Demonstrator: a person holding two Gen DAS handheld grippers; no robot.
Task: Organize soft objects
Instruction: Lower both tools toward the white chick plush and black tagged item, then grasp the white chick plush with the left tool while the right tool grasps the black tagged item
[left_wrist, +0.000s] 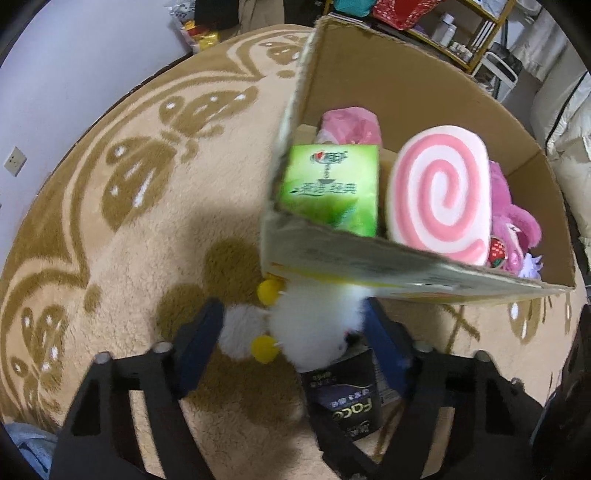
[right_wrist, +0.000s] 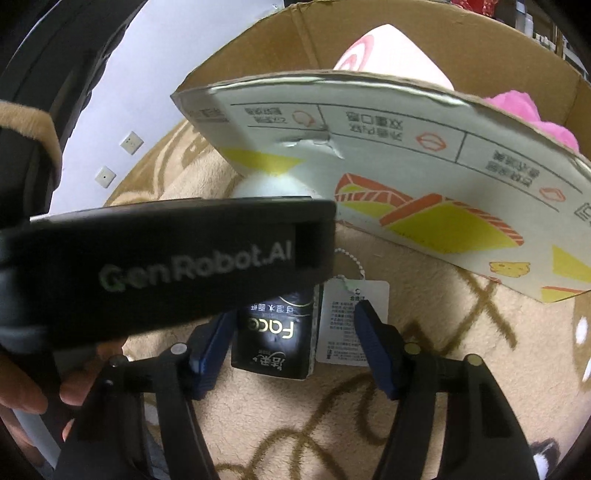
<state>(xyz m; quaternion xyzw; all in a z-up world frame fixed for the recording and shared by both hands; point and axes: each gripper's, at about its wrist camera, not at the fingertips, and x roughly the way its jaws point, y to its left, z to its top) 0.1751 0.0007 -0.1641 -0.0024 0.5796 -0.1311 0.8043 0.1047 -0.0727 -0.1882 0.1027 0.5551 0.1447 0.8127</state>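
Observation:
My left gripper (left_wrist: 293, 314) is shut on a white plush toy (left_wrist: 314, 325) with yellow feet, held just below the near wall of the cardboard box (left_wrist: 406, 266). The box holds a green tissue pack (left_wrist: 332, 188), a pink swirl cushion (left_wrist: 439, 195) and pink plush toys (left_wrist: 513, 225). A black tissue pack (right_wrist: 273, 336) lies on the rug. My right gripper (right_wrist: 293, 314) is open around the black pack, its fingers on either side of it. The left gripper's body (right_wrist: 159, 258) crosses the right wrist view. A white hang tag (right_wrist: 351, 325) lies beside the black pack.
A beige rug with brown butterfly pattern (left_wrist: 147, 184) covers the floor. The box's printed outer wall (right_wrist: 406, 177) stands just ahead. A white wall with sockets (right_wrist: 131, 142) is at left. Shelves with clutter (left_wrist: 461, 33) stand behind the box.

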